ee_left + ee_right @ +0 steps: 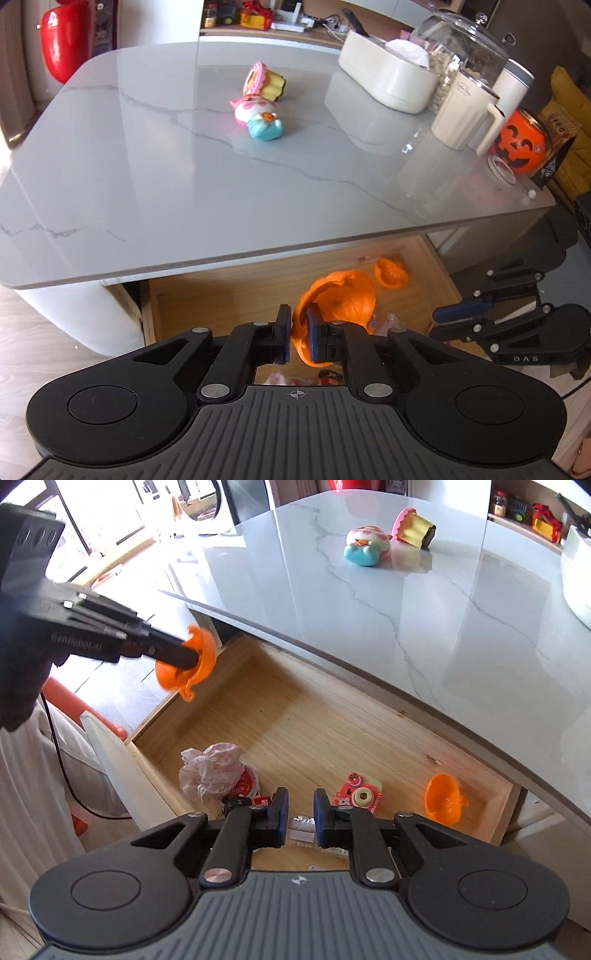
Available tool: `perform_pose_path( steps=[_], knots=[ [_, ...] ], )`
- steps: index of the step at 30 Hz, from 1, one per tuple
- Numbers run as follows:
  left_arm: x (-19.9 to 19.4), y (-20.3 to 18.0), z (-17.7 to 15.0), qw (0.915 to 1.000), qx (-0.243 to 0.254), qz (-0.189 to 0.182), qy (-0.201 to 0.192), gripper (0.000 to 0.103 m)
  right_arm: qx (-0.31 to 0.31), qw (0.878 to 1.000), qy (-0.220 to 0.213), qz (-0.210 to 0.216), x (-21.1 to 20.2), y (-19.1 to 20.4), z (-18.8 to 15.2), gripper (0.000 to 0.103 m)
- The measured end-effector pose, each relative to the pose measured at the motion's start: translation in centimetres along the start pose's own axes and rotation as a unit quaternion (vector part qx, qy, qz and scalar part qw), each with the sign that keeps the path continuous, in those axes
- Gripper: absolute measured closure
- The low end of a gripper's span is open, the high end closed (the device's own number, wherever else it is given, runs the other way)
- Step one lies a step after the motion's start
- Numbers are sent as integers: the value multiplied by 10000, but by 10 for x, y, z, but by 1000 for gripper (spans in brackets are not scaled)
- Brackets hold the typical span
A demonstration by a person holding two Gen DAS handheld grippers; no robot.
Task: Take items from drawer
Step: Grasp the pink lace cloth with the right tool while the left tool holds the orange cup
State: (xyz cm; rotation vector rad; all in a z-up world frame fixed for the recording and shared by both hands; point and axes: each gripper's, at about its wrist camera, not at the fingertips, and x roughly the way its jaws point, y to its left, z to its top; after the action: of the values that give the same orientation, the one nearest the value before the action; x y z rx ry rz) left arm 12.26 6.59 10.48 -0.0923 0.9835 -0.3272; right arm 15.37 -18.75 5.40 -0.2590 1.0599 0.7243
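1. The left gripper [298, 334], low centre of the left wrist view, is clamped on the rim of an orange pumpkin half [338, 301]; its jaws stand narrow with the orange plastic pinched between the blue pads.
2. In the right wrist view that same gripper reaches in from the upper left, carrying the shell above the drawer's left wall.
3. The right gripper [300, 808] sits low centre of its own view. Its jaws are drawn in to a narrow gap with nothing visibly pressed between the pads; a small wrapped packet [303, 827] lies on the drawer floor beneath them.
4. The wooden drawer [369, 716] is pulled open under the table edge, filling the middle of the right wrist view.
5. Inside it: a second orange pumpkin half [443, 799] at lower right, a red toy camera [360, 792] just right of the right gripper, and a crumpled pink-and-white bag [210, 768] at left.
6. The marble table [147, 177] fills the upper part of both views, bearing a pink-and-teal toy [258, 118] and a cupcake toy [267, 81] just beside it.
7. At its right edge stand a jack-o'-lantern bucket [519, 142], a cream jug [463, 110] and a white tissue box [386, 79].
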Motion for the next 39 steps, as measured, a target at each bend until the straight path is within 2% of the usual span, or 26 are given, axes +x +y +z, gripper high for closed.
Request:
perform_pose_path(
  steps=[1,3,6,7,9,12,17,21,23,24,25,26,27,32,39],
  knots=[
    [0,3,-3,10000,-72,39,42,92,-115,9999,0,-19,1,2,-2,85],
    [2,11,-12,9996,-165,148,175,92,-314,9995,74,4,11,8,-7,70],
    [5,28,-28,9984,-356,277,335,92,-488,9983,296,132,39,20,0,65],
    [5,34,-31,9981,-427,286,336,92,-544,9976,402,174,53,28,2,63],
    [3,51,-39,9969,-674,302,265,92,-591,9961,594,273,74,42,14,48],
    [-1,76,-48,9939,-1044,331,102,92,-542,9936,878,462,105,62,33,37],
    [-19,108,-56,9864,-1587,297,-318,92,-490,9861,1461,625,157,90,60,26],
    [-28,125,-65,9805,-1889,296,-455,92,-601,9757,1979,727,197,105,70,25],
    [-28,128,-70,9803,-1913,295,-399,92,-729,9720,2129,673,210,111,72,26],
    [-27,128,-71,9806,-1898,297,-378,92,-814,9714,2163,554,215,113,73,32],
    [-27,128,-71,9811,-1876,293,-361,92,-895,9698,2222,454,219,114,73,39],
    [-27,128,-71,9815,-1859,287,-353,92,-967,9670,2322,399,223,115,72,57],
    [-26,127,-71,9819,-1841,284,-344,92,-986,9657,2375,374,224,115,71,69],
    [-21,115,-69,9869,-1580,215,-227,92,-825,9707,2195,532,191,105,67,91],
    [-6,81,-59,9953,-971,33,-42,92,-45,9887,1282,769,88,62,45,93]
  ],
)
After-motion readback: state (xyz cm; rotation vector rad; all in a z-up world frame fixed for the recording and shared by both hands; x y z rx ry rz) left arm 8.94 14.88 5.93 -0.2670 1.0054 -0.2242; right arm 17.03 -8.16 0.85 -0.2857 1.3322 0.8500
